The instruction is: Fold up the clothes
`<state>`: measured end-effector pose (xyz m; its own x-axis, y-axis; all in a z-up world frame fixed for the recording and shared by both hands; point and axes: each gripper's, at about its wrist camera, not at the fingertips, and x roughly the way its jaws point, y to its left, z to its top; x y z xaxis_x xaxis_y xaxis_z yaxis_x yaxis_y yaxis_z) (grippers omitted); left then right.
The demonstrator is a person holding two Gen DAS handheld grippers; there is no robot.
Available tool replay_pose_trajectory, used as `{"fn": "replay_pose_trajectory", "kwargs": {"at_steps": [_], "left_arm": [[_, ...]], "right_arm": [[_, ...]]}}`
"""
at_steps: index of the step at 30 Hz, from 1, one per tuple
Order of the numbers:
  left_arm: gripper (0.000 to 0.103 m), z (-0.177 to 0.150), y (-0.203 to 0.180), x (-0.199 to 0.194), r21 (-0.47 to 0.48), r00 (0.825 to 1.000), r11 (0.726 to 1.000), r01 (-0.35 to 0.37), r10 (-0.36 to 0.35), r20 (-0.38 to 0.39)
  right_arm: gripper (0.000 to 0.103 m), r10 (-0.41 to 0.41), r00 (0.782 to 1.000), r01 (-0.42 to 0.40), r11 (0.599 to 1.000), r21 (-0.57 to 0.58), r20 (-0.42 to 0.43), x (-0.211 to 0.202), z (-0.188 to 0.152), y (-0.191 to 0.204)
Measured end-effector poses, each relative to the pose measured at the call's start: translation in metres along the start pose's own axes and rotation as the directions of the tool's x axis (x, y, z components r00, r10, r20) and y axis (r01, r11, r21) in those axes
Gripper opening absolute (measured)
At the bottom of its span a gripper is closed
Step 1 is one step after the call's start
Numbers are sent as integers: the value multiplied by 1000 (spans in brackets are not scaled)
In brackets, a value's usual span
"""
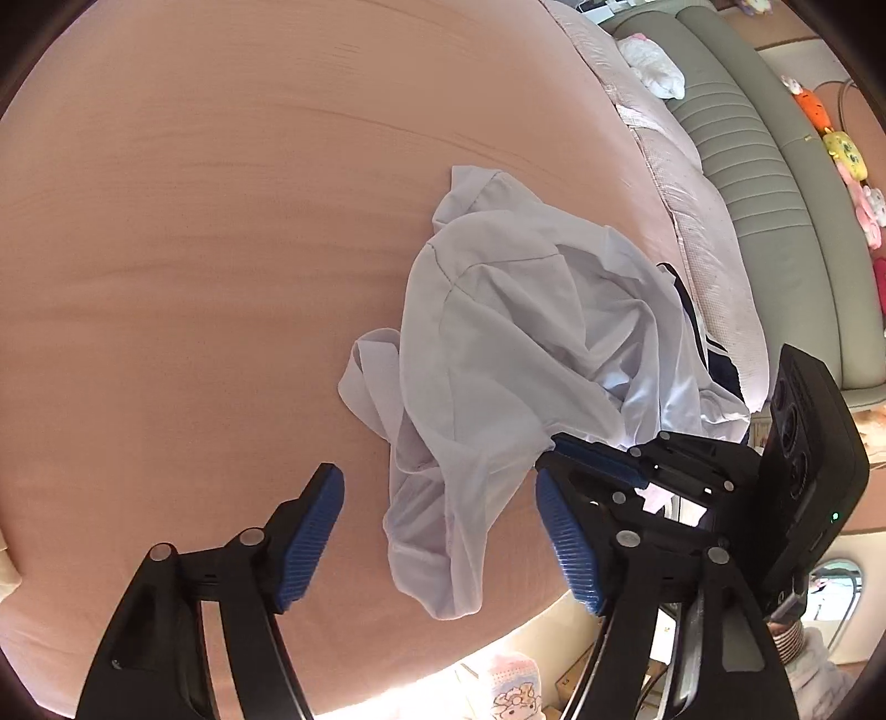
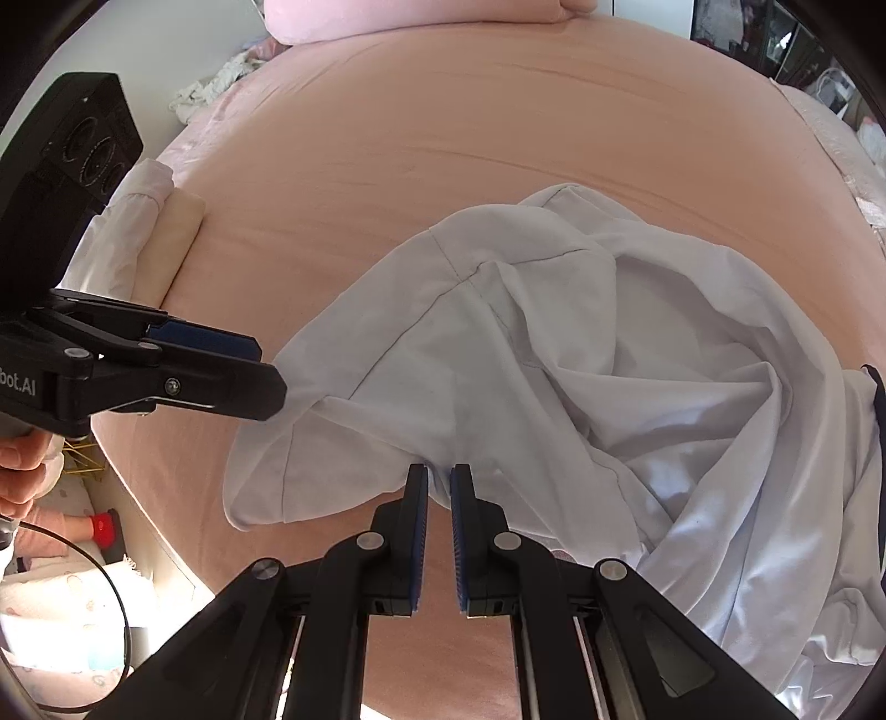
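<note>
The pink bed sheet (image 1: pixel 194 249) serves as reference: a grey-green padded headboard (image 1: pixel 736 166) borders its far edge, plush toys (image 1: pixel 841 149) sit beyond that headboard, and a pink pillow (image 2: pixel 421 16) lies at its end.

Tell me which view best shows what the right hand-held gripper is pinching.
The right wrist view. There the right hand-held gripper has its jaws nearly together on a fold of the white garment, seen straight on. The left wrist view shows that gripper only from the side, its tips at the garment's edge, the pinch itself hidden.
</note>
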<state>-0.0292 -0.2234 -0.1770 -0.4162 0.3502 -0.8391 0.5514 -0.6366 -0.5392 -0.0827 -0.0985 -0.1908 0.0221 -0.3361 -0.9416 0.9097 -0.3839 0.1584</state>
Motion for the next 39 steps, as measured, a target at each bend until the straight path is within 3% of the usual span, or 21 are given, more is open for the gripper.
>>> {"fn": "replay_pose_trajectory", "kwargs": {"at_steps": [6, 7, 9, 16, 21, 24, 27, 29, 30, 32, 33, 34, 37, 38, 39], "left_arm": [[68, 14, 9, 21, -75, 998, 996, 54, -55, -15], [41, 15, 10, 24, -80, 998, 995, 61, -62, -13], [7, 13, 8, 26, -72, 998, 996, 60, -61, -13], [5, 10, 12, 10, -14, 1000, 1000, -1, 1, 29], [4, 21, 28, -11, -19, 995, 997, -72, 74, 69], [4, 22, 34, -19, -28, 995, 997, -73, 75, 69], [5, 12, 25, -25, 41, 997, 999, -31, 28, 68], [6, -1, 15, -29, 104, 995, 993, -51, 42, 88], [11, -8, 8, -30, 138, 993, 987, -78, 64, 100], [31, -21, -3, -28, 196, 986, 971, -138, 117, 117], [53, -27, -8, -26, 215, 982, 962, -167, 143, 124], [65, -32, -11, -23, 224, 978, 956, -190, 163, 130], [65, -47, -15, -19, 239, 980, 954, -178, 152, 125], [65, -51, -15, -17, 244, 981, 953, -182, 157, 116], [65, -55, -16, -16, 253, 978, 947, -196, 170, 119]], "right_arm": [[6, -12, 1000, 12, 1000, -5, -23, 8, 11, 21], [6, -13, 1000, 13, 1000, -4, -21, 8, 11, 20], [6, -14, 1000, 14, 1000, -1, -24, 8, 12, 16], [6, -30, 999, 31, 999, 11, -24, 9, 15, 2], [6, -74, 997, 73, 997, -9, -26, 15, 8, 23], [6, -66, 997, 66, 998, 8, -26, 21, 19, 24], [6, -58, 998, 59, 998, 16, -26, 21, 23, 23], [6, -53, 998, 54, 998, 29, -25, 21, 23, 33], [6, -49, 998, 50, 998, 37, -26, 22, 23, 36], [7, -41, 999, 42, 997, 59, -31, 22, 23, 31], [7, -36, 999, 39, 997, 71, -33, 22, 23, 27], [7, -36, 999, 39, 996, 84, -37, 17, 18, 16], [8, -30, 999, 35, 992, 124, -38, 8, 12, 2], [16, -16, 999, 22, 989, 145, -36, 7, 10, 1], [34, 8, 999, -3, 985, 173, -32, 6, 6, -1]]}}
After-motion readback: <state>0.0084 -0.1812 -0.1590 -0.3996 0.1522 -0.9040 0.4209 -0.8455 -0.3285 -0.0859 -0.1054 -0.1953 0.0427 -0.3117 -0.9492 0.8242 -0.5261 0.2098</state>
